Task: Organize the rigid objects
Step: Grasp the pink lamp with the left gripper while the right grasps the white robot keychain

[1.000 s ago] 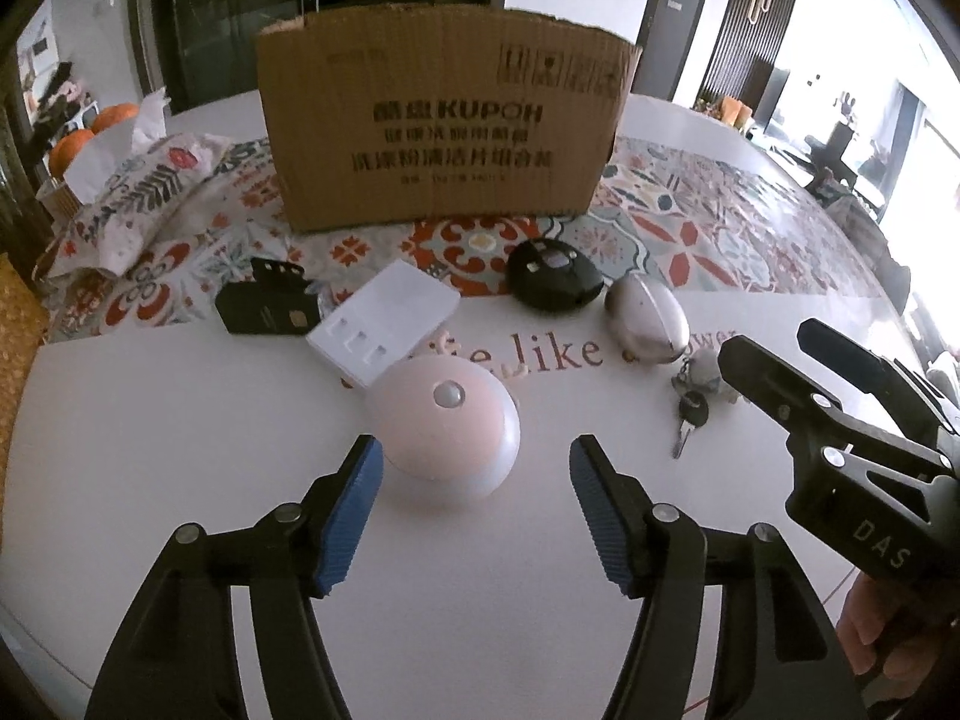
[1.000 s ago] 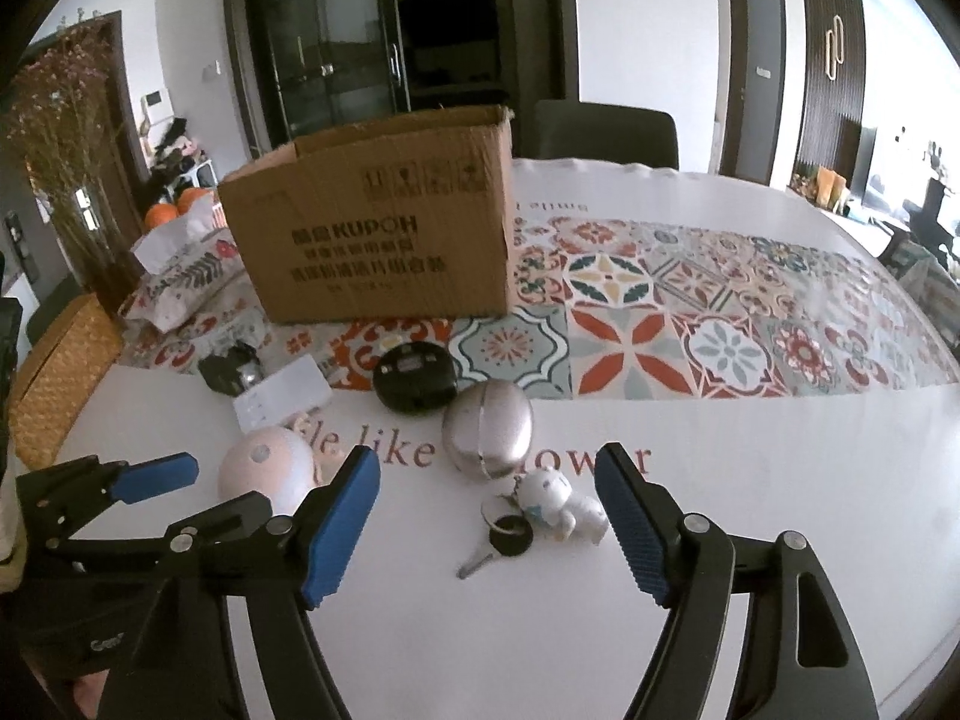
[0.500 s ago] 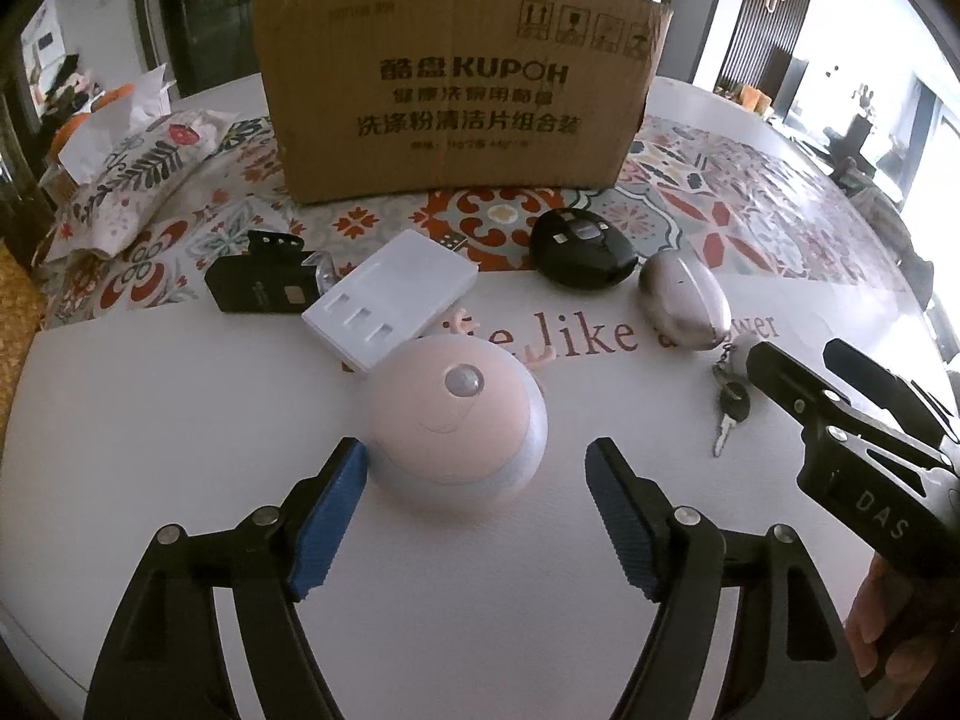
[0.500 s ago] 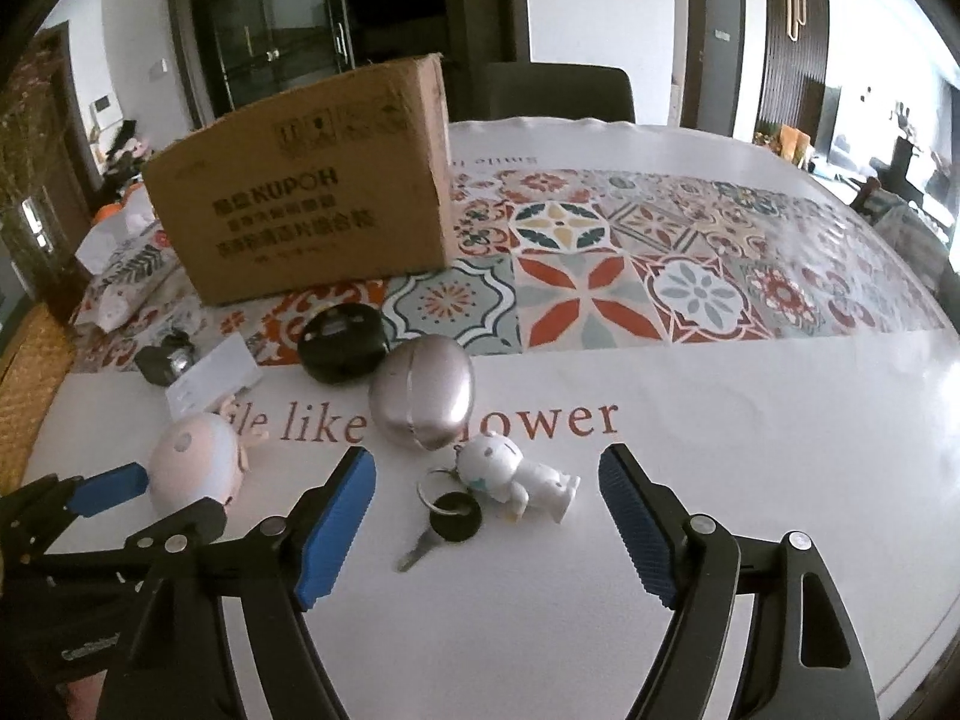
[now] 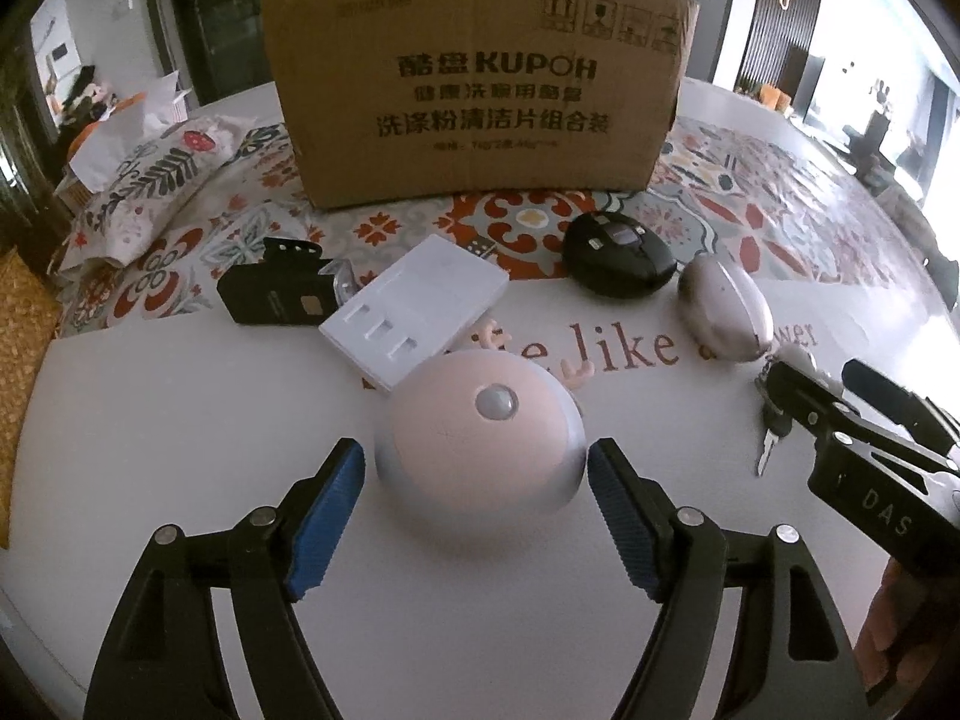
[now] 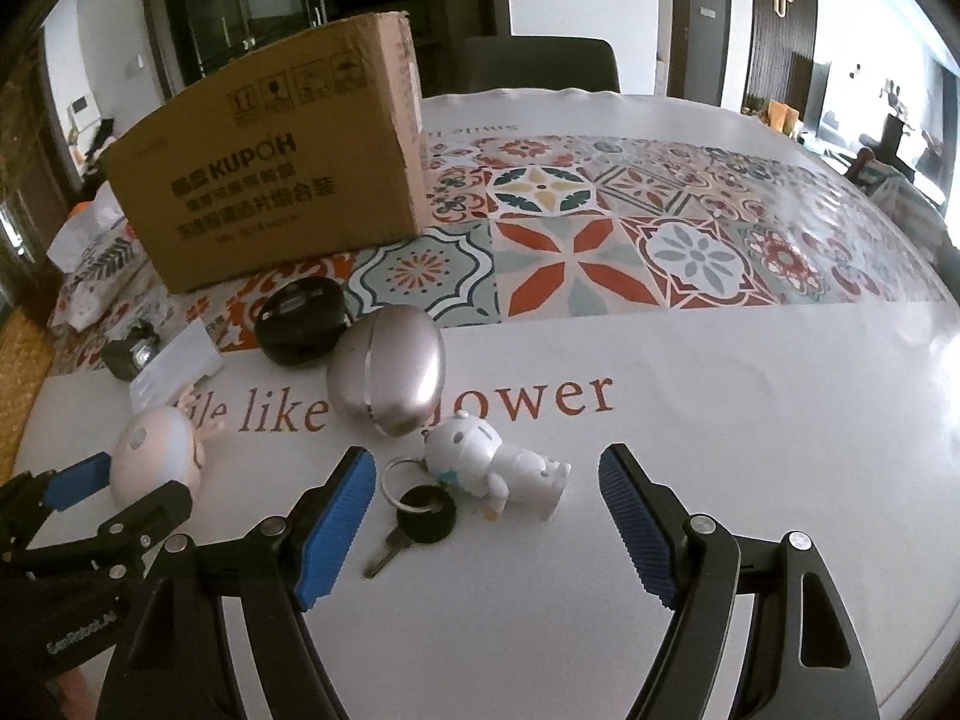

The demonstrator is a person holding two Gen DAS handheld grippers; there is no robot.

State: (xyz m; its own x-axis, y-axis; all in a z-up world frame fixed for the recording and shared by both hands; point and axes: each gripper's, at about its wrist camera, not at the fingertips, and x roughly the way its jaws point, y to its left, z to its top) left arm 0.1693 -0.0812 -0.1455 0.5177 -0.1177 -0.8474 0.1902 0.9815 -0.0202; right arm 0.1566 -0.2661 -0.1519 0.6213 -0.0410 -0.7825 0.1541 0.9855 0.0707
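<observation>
Rigid objects all sit loose on the table [image 6: 750, 480] in front of the cardboard box [image 5: 480, 90], so by my read nothing is sorted yet: pink dome light [image 5: 480, 438], white adapter [image 5: 414, 312], black device [image 5: 276, 300], black case [image 5: 618, 261], silver egg case [image 6: 387, 378], toy keychain with key [image 6: 492, 474]. Left gripper [image 5: 474, 516] is wide open, pads flanking the dome light without touching, holding nothing. Right gripper [image 6: 486, 522] is also spread wide and empty, with the keychain between its fingers; grabbing and boxing all remain.
</observation>
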